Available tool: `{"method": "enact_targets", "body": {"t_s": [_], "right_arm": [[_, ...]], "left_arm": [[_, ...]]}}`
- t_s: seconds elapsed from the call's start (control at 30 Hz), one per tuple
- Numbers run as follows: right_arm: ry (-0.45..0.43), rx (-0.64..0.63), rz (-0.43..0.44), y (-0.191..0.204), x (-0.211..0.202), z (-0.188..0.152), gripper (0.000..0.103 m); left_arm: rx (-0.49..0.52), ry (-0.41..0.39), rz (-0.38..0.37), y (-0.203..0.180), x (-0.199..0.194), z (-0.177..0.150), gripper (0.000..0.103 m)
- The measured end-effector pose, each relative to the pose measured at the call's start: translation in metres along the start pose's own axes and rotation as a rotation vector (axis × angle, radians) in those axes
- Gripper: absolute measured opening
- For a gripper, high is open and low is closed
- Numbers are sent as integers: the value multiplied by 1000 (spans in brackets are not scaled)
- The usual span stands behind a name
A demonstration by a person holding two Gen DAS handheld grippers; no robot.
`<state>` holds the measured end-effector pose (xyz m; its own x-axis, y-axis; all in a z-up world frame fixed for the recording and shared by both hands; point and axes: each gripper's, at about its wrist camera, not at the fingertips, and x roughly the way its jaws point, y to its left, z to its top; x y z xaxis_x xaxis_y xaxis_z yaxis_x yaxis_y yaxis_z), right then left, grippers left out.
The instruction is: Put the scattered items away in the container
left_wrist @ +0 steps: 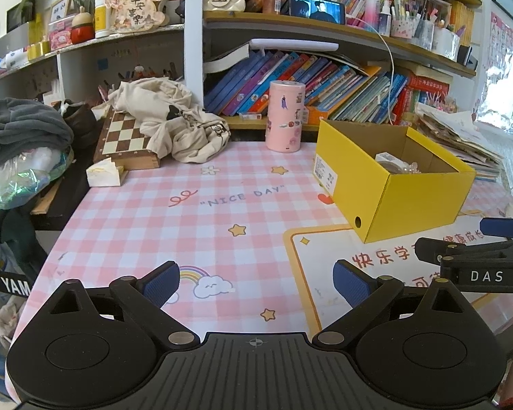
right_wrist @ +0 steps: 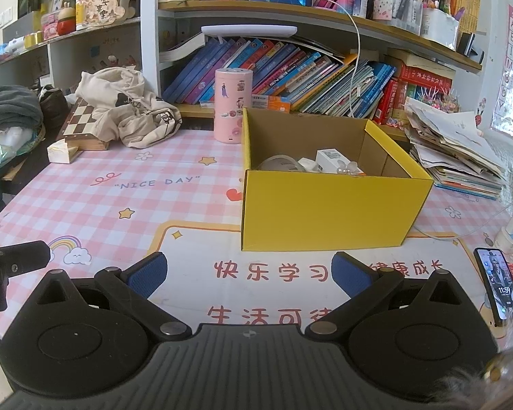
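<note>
Hovering low over pink checked table mat [left_wrist: 147,212], left gripper [left_wrist: 256,285] spread wide, nothing between blue pads [left_wrist: 162,283]; right gripper [right_wrist: 249,275] likewise spread and empty, pads [right_wrist: 352,278] over printed red characters on mat. Seen from left wrist, right gripper's side at 3 o'clock, just beside. Seen from right wrist, left gripper's black tip at 9 o'clock. Yellow cardboard box [right_wrist: 325,208] at 12 o'clock of right gripper, near, open top; from left wrist at 1 o'clock [left_wrist: 417,212]. Inside box: small white carton [right_wrist: 331,159], round pale lid-like item [right_wrist: 280,164], clear bits, partly hidden by front wall. Pink sticker-covered canister [left_wrist: 285,116] upright behind box at 12 o'clock, just beside box's back left corner. Chessboard [left_wrist: 125,135] at 10 o'clock with crumpled cream cloth [left_wrist: 167,119] draped over it; white tissue pack [left_wrist: 102,172] touching board's front. Phone [right_wrist: 499,287] lit, lying at 3 o'clock of right gripper on mat edge. Paper stack [right_wrist: 455,147] at 2 o'clock, right of box. Bookshelf [right_wrist: 290,68] along back, books leaning.
</note>
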<state>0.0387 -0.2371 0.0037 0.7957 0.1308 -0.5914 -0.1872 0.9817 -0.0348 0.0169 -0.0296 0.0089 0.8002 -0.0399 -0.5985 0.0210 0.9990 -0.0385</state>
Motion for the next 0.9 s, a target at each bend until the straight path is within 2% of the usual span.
{"method": "enact_targets", "body": {"t_s": [0.9], "right_arm": [[11, -4, 0, 4, 5, 0, 103]], "left_arm": [[-33, 5, -3, 7, 3, 0, 103]]}}
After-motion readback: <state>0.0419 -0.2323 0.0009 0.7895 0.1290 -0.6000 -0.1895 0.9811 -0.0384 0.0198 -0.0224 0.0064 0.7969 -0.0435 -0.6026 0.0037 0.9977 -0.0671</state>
